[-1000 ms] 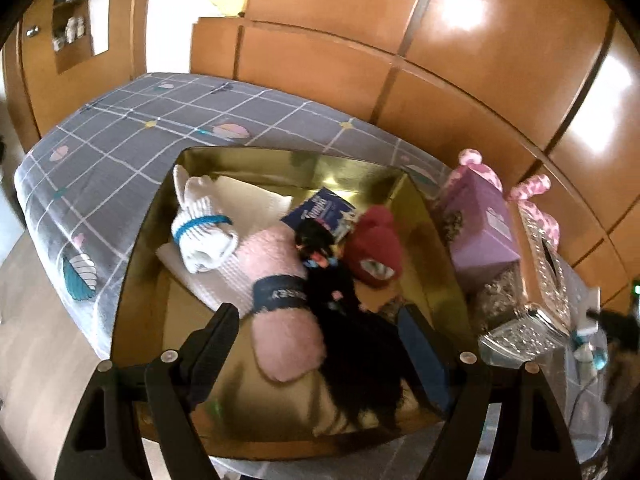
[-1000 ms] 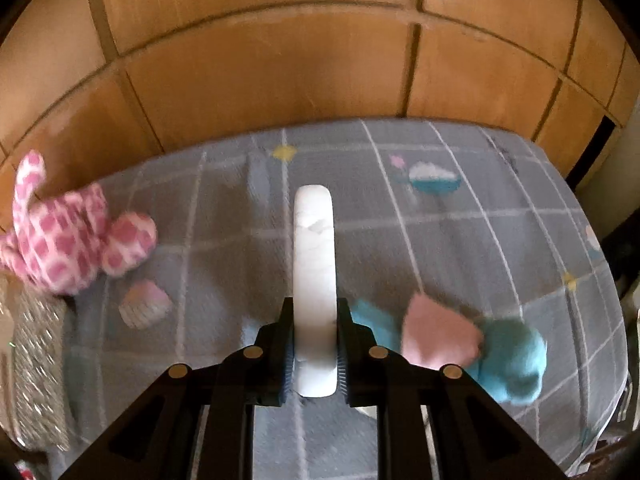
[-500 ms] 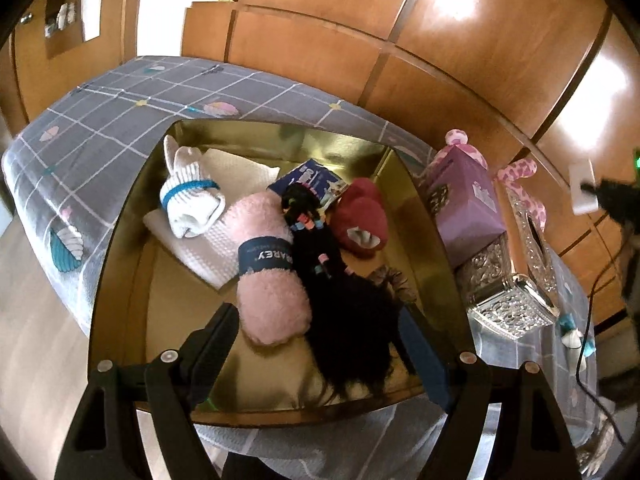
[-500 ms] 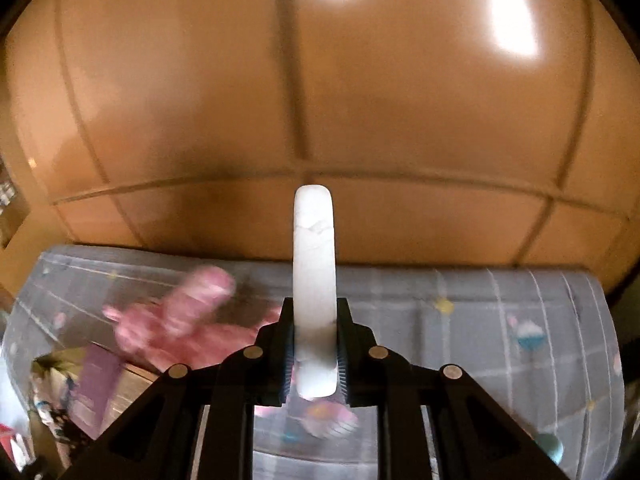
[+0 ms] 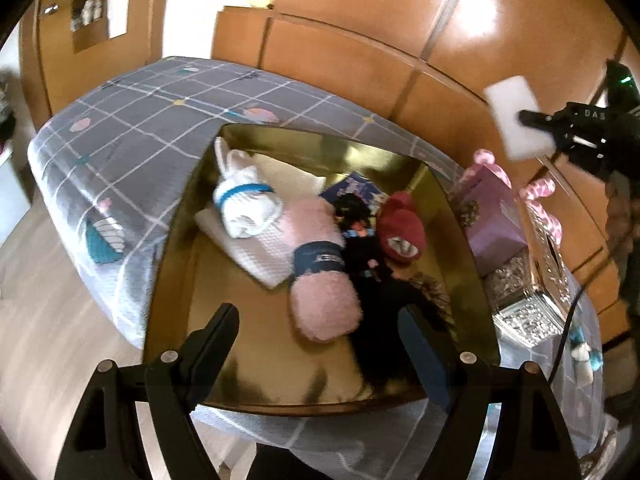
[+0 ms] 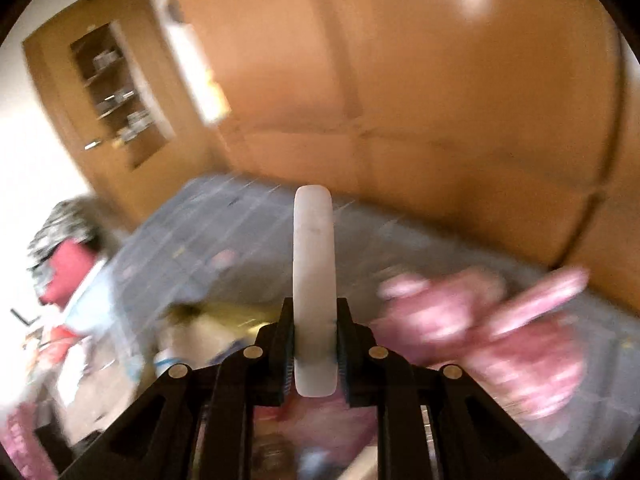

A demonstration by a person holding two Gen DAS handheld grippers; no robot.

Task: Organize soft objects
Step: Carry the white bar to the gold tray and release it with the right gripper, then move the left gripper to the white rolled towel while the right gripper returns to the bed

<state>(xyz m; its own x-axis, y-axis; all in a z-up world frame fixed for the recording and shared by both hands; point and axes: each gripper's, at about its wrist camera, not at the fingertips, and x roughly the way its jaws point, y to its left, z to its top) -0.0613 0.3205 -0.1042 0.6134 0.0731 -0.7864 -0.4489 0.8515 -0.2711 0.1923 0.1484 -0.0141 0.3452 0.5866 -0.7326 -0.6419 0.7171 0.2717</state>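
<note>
The left hand-held gripper hovers with its fingers spread apart and nothing between them, just above the near edge of a gold tray that lies on a bed with a grey checked cover. Ahead of its fingertips the tray holds a white sock bundle, a pink fluffy roll with a dark band, a black plush piece and a dark red soft item, all packed touching one another. Beyond the tray to that gripper's right stands a purple box beside a glittery silver box.

The right hand-held gripper is clamped on a white sponge, which stands upright between its fingers, raised in the air. Below and to its right a pink patterned plush shows only as blur.
</note>
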